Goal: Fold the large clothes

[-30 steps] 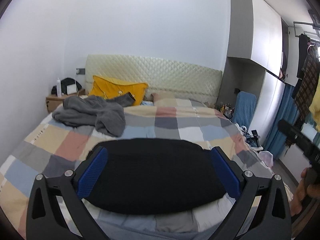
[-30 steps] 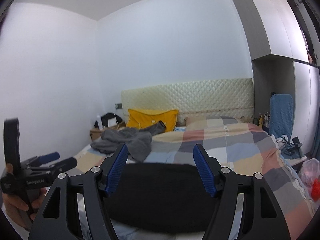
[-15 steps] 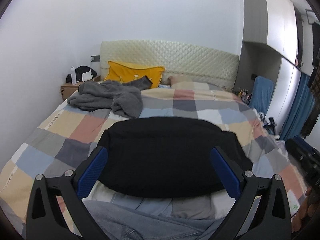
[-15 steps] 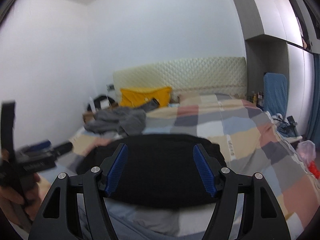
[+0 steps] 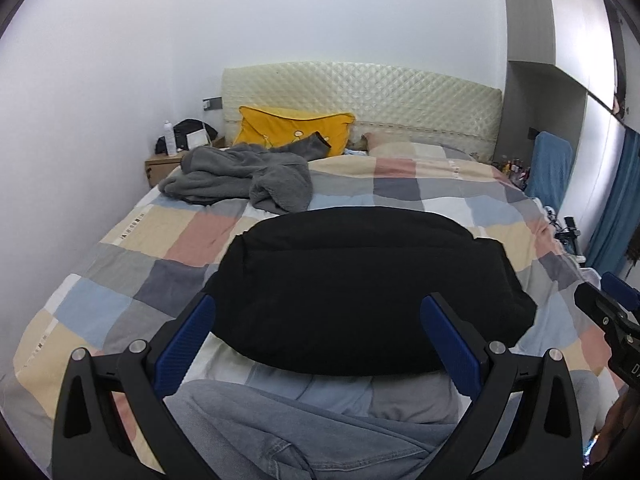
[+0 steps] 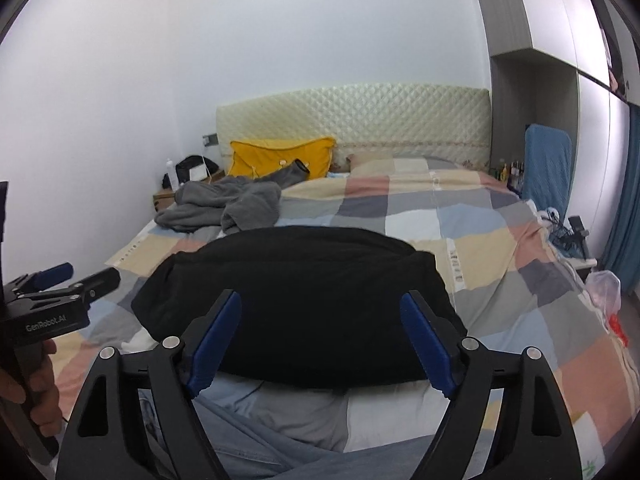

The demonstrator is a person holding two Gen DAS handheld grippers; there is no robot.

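The left gripper (image 5: 318, 326) and right gripper (image 6: 322, 322) both hang with jaws spread wide, gripping nothing — above the near edge of the checked quilt (image 5: 132, 248). A folded black garment (image 5: 360, 288) lies there; a crumpled grey fleece (image 5: 244, 178) sits near the yellow pillow (image 5: 292, 128).

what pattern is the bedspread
Checked blocks of beige, pink, grey, blue and white on the bedspread; clearest in the right wrist view.

Each claw, left (image 5: 316, 320) and right (image 6: 320, 320), has black triangular-cutout arms, silver screws and ribbed blue pads (image 5: 186, 344). White "GenRobot.AI" lettering marks the left claw's side, gripped by a bare-skinned hand (image 6: 24, 384).
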